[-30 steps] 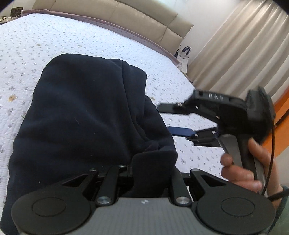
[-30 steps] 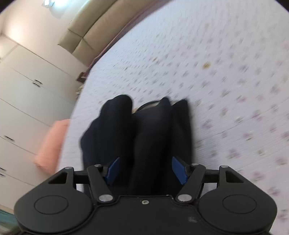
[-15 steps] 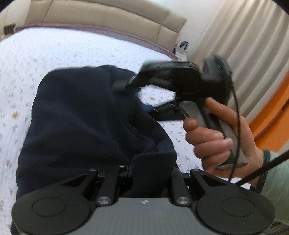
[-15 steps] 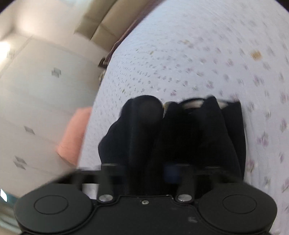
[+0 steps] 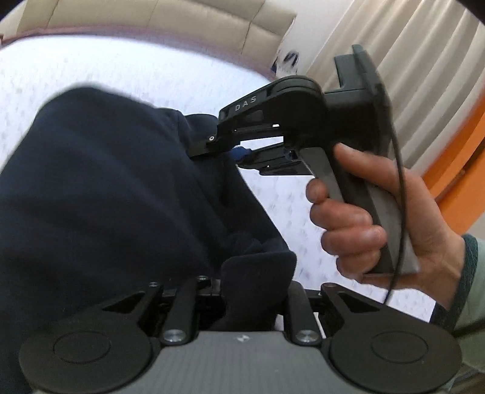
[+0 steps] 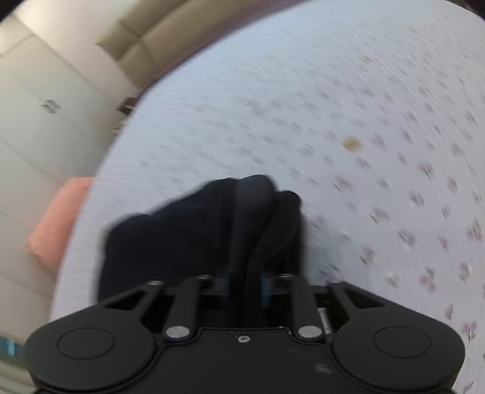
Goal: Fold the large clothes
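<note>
A dark navy garment (image 5: 100,194) lies bunched on the bed and fills the left of the left wrist view. My left gripper (image 5: 254,291) is shut on a fold of its near edge. My right gripper (image 5: 233,151), held in a hand, is at the garment's right edge and shut on the cloth. In the right wrist view the right gripper (image 6: 245,288) clamps a bunch of the navy garment (image 6: 206,233), which hangs forward over the bedspread. The fingertips of both grippers are hidden by cloth.
The bed has a white bedspread with small flowers (image 6: 379,157) and a beige padded headboard (image 5: 169,18). Beige curtains (image 5: 424,75) hang at right. A pink cushion (image 6: 57,224) lies by the white wardrobe (image 6: 36,121) beside the bed.
My right gripper moved onto the garment's right edge and closed from open onto the cloth. Both grippers have lifted, and the garment rose with them. The left grip is unchanged.
</note>
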A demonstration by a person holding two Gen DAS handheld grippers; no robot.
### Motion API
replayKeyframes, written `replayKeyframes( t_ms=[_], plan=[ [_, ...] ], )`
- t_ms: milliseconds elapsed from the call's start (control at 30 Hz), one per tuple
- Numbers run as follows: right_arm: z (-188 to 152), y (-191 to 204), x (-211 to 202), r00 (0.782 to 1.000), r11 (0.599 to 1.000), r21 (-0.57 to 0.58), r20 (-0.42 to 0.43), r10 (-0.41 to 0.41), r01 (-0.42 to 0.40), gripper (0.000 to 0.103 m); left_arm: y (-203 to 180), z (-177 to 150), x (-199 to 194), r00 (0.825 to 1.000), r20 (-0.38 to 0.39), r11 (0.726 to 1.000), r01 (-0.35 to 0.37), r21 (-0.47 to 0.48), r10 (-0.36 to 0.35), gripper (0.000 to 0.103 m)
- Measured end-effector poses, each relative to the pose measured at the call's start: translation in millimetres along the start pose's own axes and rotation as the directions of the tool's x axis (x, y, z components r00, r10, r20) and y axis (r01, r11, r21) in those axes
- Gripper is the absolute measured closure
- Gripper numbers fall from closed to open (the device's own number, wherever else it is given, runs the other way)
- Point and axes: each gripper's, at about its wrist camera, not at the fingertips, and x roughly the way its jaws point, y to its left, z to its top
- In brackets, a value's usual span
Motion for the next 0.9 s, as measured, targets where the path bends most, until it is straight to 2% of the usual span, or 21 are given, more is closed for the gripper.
replayKeyframes(
  t_ms=[33,67,100,167,233,267,300,400,500,533,567,633,667,733,800,833,900],
  plan=[
    [-3,-6,1,1.0,0.999,0.026,-0.001,-0.025,0.025,0.026,1,-4,-4,1.0,-0.007,1.0,0.019,0.003,-0.019,0.08],
    [-4,-12,-4,0.999,0.998,0.055,0.005,-0.042,0.042,0.023,2,-8,-12,0.999,-0.013,0.999,0.046,0.011,-0.046,0.074],
    [-4,-16,-13,0.999,0.996,0.076,0.022,-0.045,0.043,0.023,2,-10,-20,0.997,-0.026,0.997,0.078,0.019,-0.078,0.069],
    [-3,-20,-35,0.997,0.994,0.093,0.043,-0.064,0.059,0.023,6,-14,-38,0.984,-0.086,0.988,0.155,0.02,-0.153,0.069],
    [-7,-10,-60,0.99,0.992,0.038,0.071,-0.123,0.12,0.023,19,-18,-63,0.961,-0.132,0.97,0.242,-0.018,-0.243,0.069],
    [-12,0,-73,0.986,0.989,-0.01,0.082,-0.146,0.147,0.023,26,-19,-77,0.954,-0.132,0.963,0.266,-0.037,-0.269,0.069],
    [-18,10,-82,0.984,0.986,-0.048,0.088,-0.156,0.16,0.023,34,-16,-94,0.954,-0.115,0.96,0.273,-0.06,-0.279,0.069],
    [-44,45,-102,0.991,0.984,-0.131,0.077,-0.112,0.121,0.024,55,0,-129,0.974,-0.022,0.971,0.222,-0.084,-0.225,0.069],
    [-81,90,-98,0.997,0.968,-0.238,0.047,-0.069,0.078,0.052,79,17,-140,0.987,0.082,0.985,0.143,-0.1,-0.135,0.07],
    [-92,100,-91,0.997,0.962,-0.263,0.021,-0.072,0.075,0.073,85,19,-135,0.991,0.074,0.988,0.12,-0.097,-0.114,0.072],
    [-101,106,-81,0.996,0.956,-0.282,-0.009,-0.086,0.079,0.081,91,17,-128,0.995,0.05,0.992,0.089,-0.09,-0.084,0.08],
    [-121,107,-55,0.983,0.937,-0.324,-0.075,-0.166,0.133,0.084,103,2,-115,0.998,-0.03,0.995,0.059,-0.086,-0.062,0.086],
    [-130,101,-42,0.97,0.919,-0.349,-0.087,-0.228,0.184,0.087,108,-6,-107,0.997,-0.066,0.996,0.044,-0.078,-0.05,0.094],
    [-145,81,-22,0.929,0.873,-0.389,-0.097,-0.356,0.294,0.103,114,-36,-105,0.991,-0.131,0.997,0.029,-0.067,-0.038,0.097],
    [-145,62,-28,0.949,0.911,-0.324,-0.091,-0.301,0.257,0.103,114,-51,-104,0.987,-0.154,0.998,0.028,-0.048,-0.035,0.1],
    [-140,60,-31,0.948,0.916,-0.309,-0.105,-0.301,0.256,0.103,116,-57,-106,0.983,-0.175,0.997,0.037,-0.063,-0.047,0.1],
    [-132,65,-37,0.935,0.894,-0.333,-0.082,-0.345,0.301,0.103,119,-64,-110,0.977,-0.207,0.997,0.029,-0.072,-0.043,0.098]
  ],
)
